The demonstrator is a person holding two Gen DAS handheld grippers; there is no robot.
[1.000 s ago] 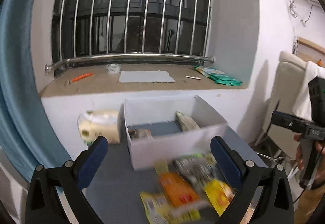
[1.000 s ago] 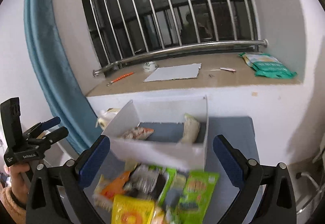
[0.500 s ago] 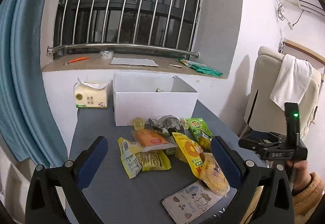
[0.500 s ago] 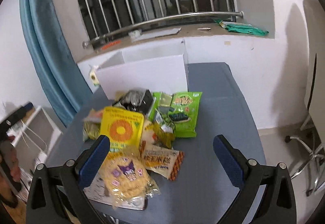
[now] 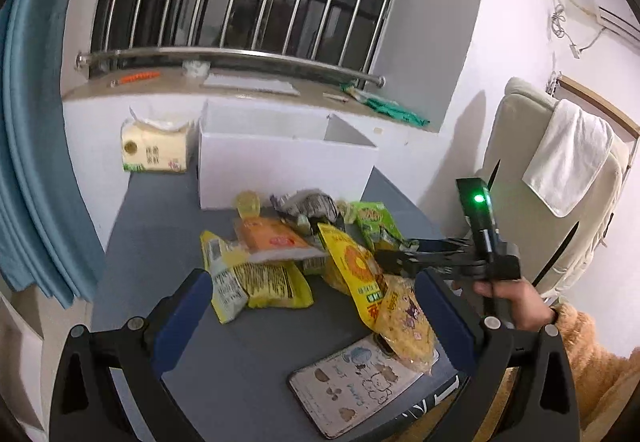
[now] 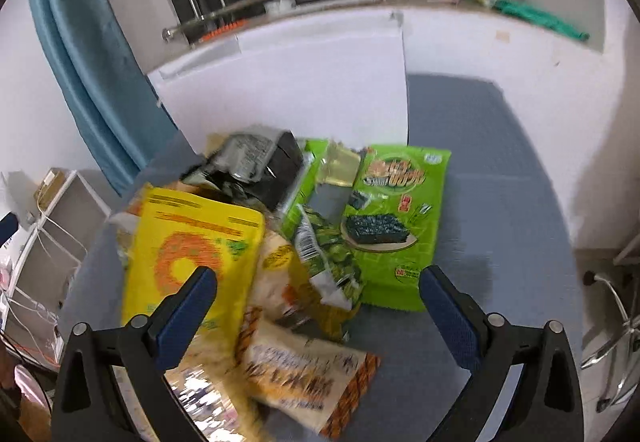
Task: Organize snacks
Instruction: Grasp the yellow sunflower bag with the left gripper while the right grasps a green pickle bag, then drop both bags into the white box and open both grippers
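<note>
- Your left gripper [image 5: 312,316] has its jaws spread wide with nothing between them, hanging over the near end of the gray table [image 5: 160,242].
- Your right gripper [image 6: 318,306] is spread wide too and holds nothing. It sits low over the snack pile [image 6: 280,242].
- From the left camera you can see that right gripper [image 5: 396,262] reaching in from the right, tips just above the yellow bag [image 5: 356,266].
- The white box [image 5: 286,169] stands at the far side of the table, with the snacks heaped just in front of it.
- A green seaweed pack [image 6: 396,226] lies flat on the right of the pile, and a tissue pack [image 5: 156,149] sits left of the box.
</note>
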